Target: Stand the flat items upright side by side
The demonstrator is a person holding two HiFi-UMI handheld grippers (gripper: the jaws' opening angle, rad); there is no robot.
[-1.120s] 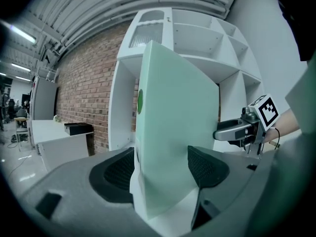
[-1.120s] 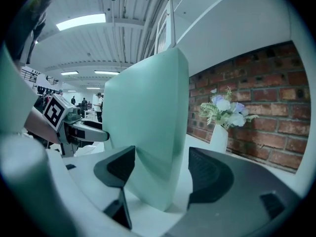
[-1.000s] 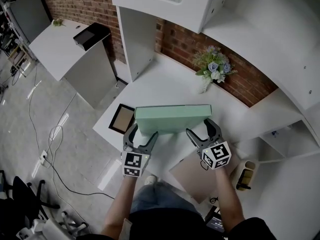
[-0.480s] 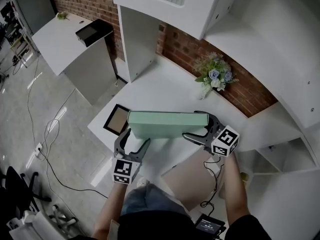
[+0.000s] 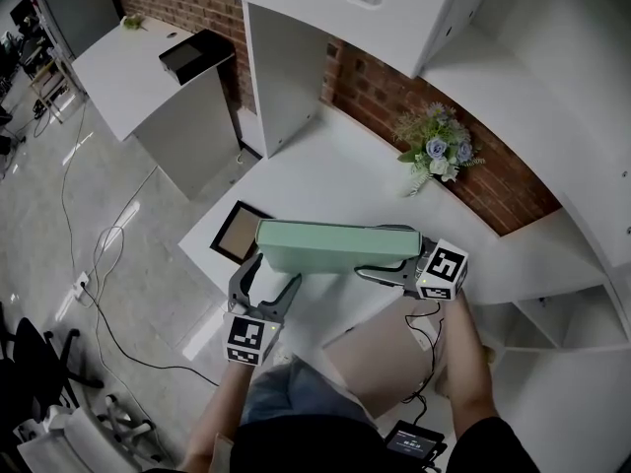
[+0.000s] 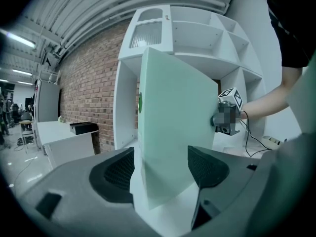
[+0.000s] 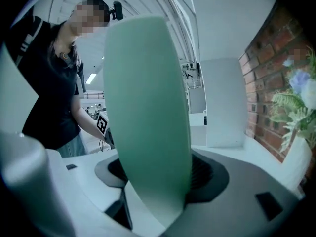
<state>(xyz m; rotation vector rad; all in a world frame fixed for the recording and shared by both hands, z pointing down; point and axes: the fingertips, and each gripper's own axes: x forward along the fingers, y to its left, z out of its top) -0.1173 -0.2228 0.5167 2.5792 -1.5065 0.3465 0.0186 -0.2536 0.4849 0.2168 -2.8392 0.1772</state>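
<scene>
Green board (image 5: 335, 244) standing upright on its long edge, close to the near edge of a white bench (image 5: 335, 170). The right tool (image 5: 385, 256) is at the board's right end. Its jaws are closing, with the board between them and the pads apparently meeting both faces, probably to keep it from tipping. The left tool (image 5: 271, 276) straddles the board's lower left corner. Its jaws are spread and clear of the faces, likely as a guard. A picture frame (image 5: 237, 233) lies flat at the bench's left edge, and a brown panel (image 5: 380, 353) lies flat at the near edge, both yet to be stood up. Flowers (image 5: 437, 156) sit at the far edge.
</scene>
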